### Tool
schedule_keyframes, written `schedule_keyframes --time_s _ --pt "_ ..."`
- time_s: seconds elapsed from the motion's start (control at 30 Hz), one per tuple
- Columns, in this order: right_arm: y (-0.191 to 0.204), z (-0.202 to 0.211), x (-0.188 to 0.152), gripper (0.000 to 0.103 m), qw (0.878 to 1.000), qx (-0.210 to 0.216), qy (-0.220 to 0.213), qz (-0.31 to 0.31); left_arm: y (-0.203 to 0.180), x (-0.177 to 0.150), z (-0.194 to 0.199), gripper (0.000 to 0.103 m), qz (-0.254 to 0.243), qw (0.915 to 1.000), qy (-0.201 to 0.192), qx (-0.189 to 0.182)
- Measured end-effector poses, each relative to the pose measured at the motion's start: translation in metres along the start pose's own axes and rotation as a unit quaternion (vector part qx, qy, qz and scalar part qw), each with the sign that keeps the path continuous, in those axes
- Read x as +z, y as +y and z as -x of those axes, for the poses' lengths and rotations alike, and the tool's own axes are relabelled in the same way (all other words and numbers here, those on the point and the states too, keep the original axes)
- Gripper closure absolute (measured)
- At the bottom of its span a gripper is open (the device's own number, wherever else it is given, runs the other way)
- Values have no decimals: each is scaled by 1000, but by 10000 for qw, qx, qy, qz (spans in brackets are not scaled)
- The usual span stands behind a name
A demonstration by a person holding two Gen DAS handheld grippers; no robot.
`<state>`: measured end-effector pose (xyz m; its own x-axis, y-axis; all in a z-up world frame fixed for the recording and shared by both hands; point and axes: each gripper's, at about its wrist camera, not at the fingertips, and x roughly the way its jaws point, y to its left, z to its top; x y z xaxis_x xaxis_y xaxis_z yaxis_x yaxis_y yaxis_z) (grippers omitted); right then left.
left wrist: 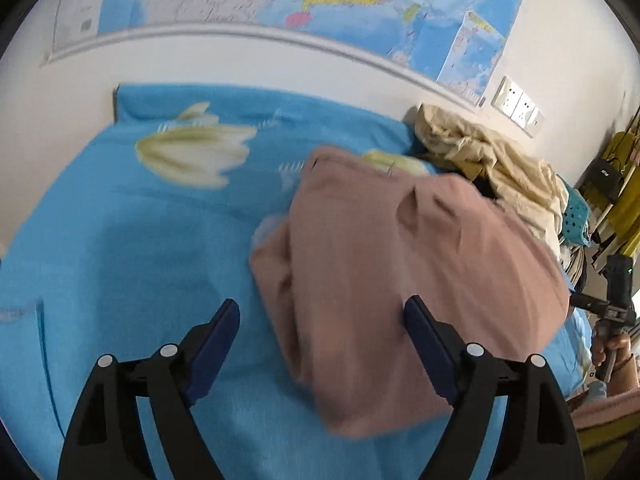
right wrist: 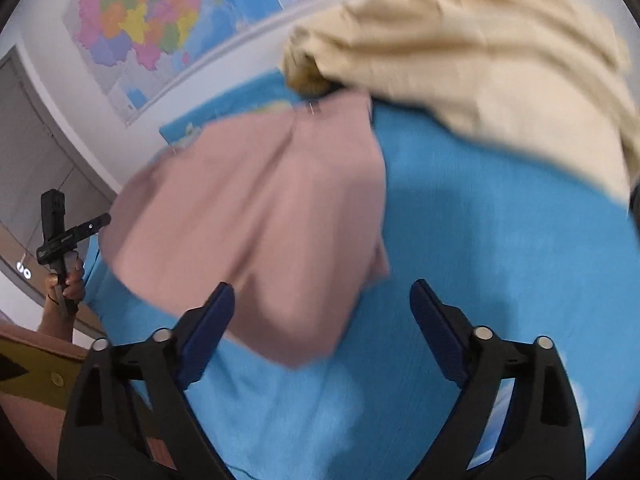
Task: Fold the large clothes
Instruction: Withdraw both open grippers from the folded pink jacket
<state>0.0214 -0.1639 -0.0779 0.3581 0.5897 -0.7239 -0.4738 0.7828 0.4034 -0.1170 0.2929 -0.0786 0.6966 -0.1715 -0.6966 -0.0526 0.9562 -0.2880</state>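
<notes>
Two garments lie on the bed with its bright blue flower-printed sheet (left wrist: pixel 120 248), which fills the ground below and ahead of both grippers. Largest of the clothes is the rumpled cream fabric heap (right wrist: pixel 480 52), ahead and to the right of the right gripper (right wrist: pixel 322 300), untouched. Next is the dusty-pink soft cloth garment (left wrist: pixel 400 272), a loosely folded bundle just ahead of the left gripper (left wrist: pixel 322 316), its near edge lying between and beyond the blue pads; seen from the right gripper it sits ahead and to the left.

Both grippers stand wide with nothing pinched; the pink cloth is under them, not clamped.

Judging by its creases and drooping edges, the pink piece is light, limp and unbreakable, and will sag and slide if lifted by one point. Best taken at two corners of one hem, one gripper each, pinching both layers.

Smallest, a hand (right wrist: pixel 66 280) grips the other tool's handle.
</notes>
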Motion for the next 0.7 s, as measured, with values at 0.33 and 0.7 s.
schedule_keyframes --time_s 0.33,0.7 --pt "11 22 31 94 9978 -265 -549 251 -8 -7 -13 88 75 9991 310 268" --pt "2 15 21 49 9979 -471 -431 -77 -35 -10 -10 69 -421 9903 210 1308"
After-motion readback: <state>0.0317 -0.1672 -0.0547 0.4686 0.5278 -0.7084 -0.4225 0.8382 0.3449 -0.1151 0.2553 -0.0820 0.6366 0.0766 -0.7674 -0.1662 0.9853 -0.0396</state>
